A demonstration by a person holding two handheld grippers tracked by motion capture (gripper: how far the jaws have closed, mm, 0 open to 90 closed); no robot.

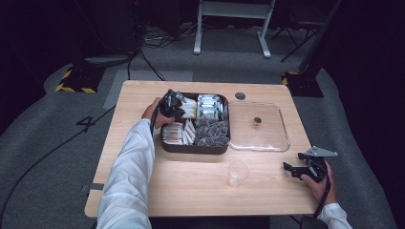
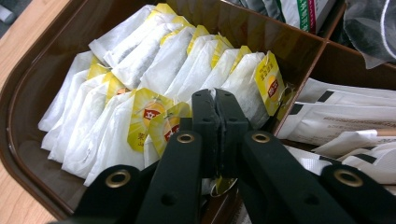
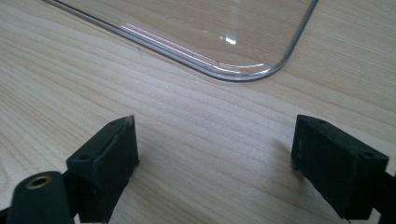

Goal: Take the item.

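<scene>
A brown compartment tray (image 1: 193, 149) sits mid-table with rows of sachets in it. My left gripper (image 1: 175, 102) reaches into its far left compartment, which holds white tea bags with yellow tags (image 2: 154, 70). In the left gripper view my left gripper (image 2: 216, 112) has its pads pressed together among those bags. A thin edge of one bag seems pinched, and a sliver of it (image 2: 223, 185) shows just below the pads. My right gripper (image 1: 290, 169) rests on the table near the right front edge. In the right gripper view it (image 3: 215, 158) is open, with bare wood between the jaws.
A clear flat plastic tray (image 1: 284, 131) lies right of the brown tray, with a small brown item (image 1: 257, 123) in it; its corner (image 3: 261, 70) is just ahead of my right gripper. A clear plastic cup (image 1: 237, 172) stands in front of the brown tray. Other compartments hold dark packets (image 1: 212, 131) and white sachets (image 2: 336, 121).
</scene>
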